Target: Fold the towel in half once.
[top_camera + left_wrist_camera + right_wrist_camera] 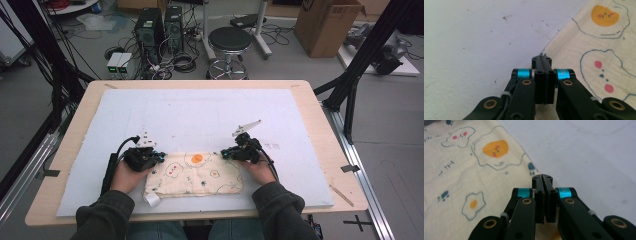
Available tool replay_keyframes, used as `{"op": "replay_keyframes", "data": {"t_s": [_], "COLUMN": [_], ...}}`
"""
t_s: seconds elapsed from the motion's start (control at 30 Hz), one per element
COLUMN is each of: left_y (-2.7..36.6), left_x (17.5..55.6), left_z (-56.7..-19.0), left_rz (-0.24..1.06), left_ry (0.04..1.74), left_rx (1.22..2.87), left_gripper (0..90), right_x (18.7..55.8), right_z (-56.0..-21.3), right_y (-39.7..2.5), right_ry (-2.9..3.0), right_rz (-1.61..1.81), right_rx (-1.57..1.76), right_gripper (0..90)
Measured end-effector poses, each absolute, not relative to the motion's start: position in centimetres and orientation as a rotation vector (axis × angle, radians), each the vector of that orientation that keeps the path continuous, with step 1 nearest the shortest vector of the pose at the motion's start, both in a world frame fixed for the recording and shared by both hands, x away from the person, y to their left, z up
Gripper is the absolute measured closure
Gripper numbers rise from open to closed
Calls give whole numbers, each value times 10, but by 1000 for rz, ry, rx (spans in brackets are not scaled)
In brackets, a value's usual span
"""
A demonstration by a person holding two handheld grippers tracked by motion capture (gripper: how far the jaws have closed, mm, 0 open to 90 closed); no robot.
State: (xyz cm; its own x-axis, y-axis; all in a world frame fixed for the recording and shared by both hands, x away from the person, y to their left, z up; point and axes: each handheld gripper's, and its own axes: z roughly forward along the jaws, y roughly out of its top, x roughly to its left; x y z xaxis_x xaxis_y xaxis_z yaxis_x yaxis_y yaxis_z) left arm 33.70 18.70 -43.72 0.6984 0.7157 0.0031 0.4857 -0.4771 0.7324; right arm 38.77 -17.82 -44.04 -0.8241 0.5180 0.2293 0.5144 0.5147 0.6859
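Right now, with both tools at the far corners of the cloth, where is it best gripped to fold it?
Probably its two far corners: the cloth lies flat, so each tool, left and right, pinches the thin edge from outside.

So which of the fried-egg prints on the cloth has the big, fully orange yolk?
The egg print at the cloth's far edge, midway between the two claws; the other egg nearer the person has a small yolk.

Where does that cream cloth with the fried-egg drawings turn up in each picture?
High view: cream cloth lies bottom centre, between both grippers.
Left gripper view: right side, beside the jaws.
Right gripper view: left side.
Shared landmark: the orange egg drawing.
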Motion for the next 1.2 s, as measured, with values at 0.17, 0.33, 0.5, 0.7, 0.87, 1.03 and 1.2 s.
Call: {"op": "replay_keyframes", "data": {"t_s": [0.17, 0.33, 0.5, 0.7, 0.87, 1.03, 1.2], "left_y": [194, 195, 202, 209, 208, 211, 219], "left_x": [333, 331, 326, 327, 325, 323, 331], "left_z": [-441, -437, -433, -441, -442, -439, -425], "left_rz": [392, 393, 391, 370, 393, 377, 386], "left_ry": [922, 923, 919, 948, 936, 926, 974], "left_rx": [2125, 2092, 2081, 2092, 2098, 2062, 1979], "left_gripper": [896, 856, 851, 851, 848, 787, 692], "right_x": [385, 383, 376, 376, 373, 371, 375], "right_z": [-442, -441, -435, -439, -442, -440, -425], "right_y": [-200, -200, -194, -200, -212, -215, -219], "right_ry": [2693, 2669, 2677, 2697, 2673, 2656, 2575], "right_rz": [1257, 1275, 1299, 1246, 1271, 1283, 1343], "right_rx": [965, 950, 897, 890, 914, 912, 939], "right_gripper": [885, 876, 863, 847, 837, 795, 729]}}
